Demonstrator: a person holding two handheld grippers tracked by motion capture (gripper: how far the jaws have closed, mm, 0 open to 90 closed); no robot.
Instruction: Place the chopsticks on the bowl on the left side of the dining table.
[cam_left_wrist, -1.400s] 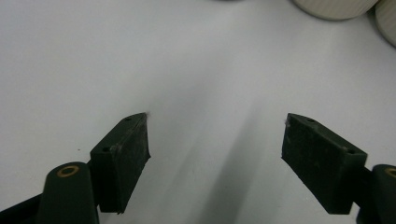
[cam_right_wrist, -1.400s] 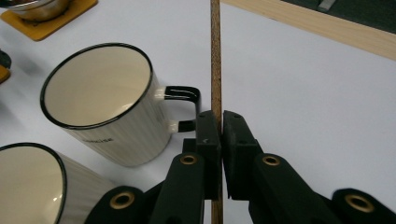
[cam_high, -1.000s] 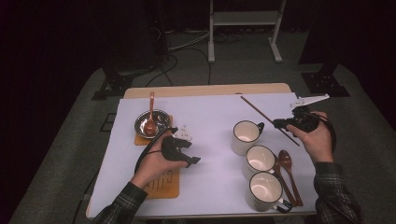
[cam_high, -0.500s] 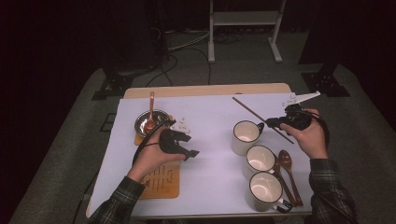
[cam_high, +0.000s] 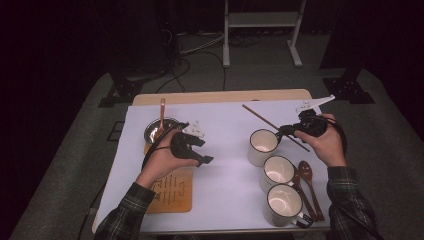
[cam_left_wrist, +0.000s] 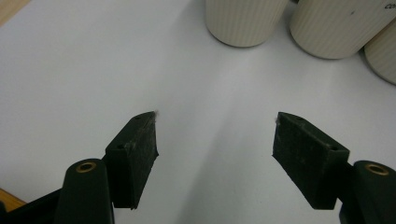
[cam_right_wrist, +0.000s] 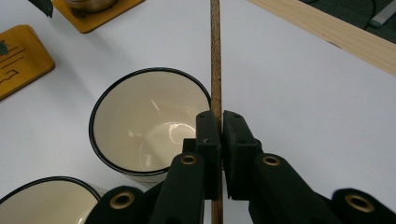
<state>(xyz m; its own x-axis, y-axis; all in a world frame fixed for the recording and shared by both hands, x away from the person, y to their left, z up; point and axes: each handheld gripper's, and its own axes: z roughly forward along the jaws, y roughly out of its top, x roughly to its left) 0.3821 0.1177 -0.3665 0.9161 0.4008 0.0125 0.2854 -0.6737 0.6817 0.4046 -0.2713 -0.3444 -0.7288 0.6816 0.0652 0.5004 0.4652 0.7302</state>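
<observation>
My right gripper (cam_high: 283, 131) (cam_right_wrist: 220, 119) is shut on a thin wooden stick (cam_high: 264, 121) (cam_right_wrist: 215, 51), which it holds in the air. The stick runs past the rim of a cream mug (cam_high: 263, 145) (cam_right_wrist: 149, 121) just below the jaws. My left gripper (cam_high: 202, 151) (cam_left_wrist: 215, 135) hovers over the white table cover (cam_high: 225, 130) at the left and points toward the mugs. It is open, with nothing between its pads.
Two more cream mugs (cam_high: 278, 171) (cam_high: 283, 202) stand in a row toward the front right, with wooden spoons (cam_high: 307, 180) lying beside them. A metal bowl (cam_high: 159, 129) with a spoon in it sits at the left. A wooden board (cam_high: 172, 192) lies near the front edge.
The right hand has carried the stick a little to the left, toward the far mug. The left hand has lifted slightly, with its jaws still apart.
</observation>
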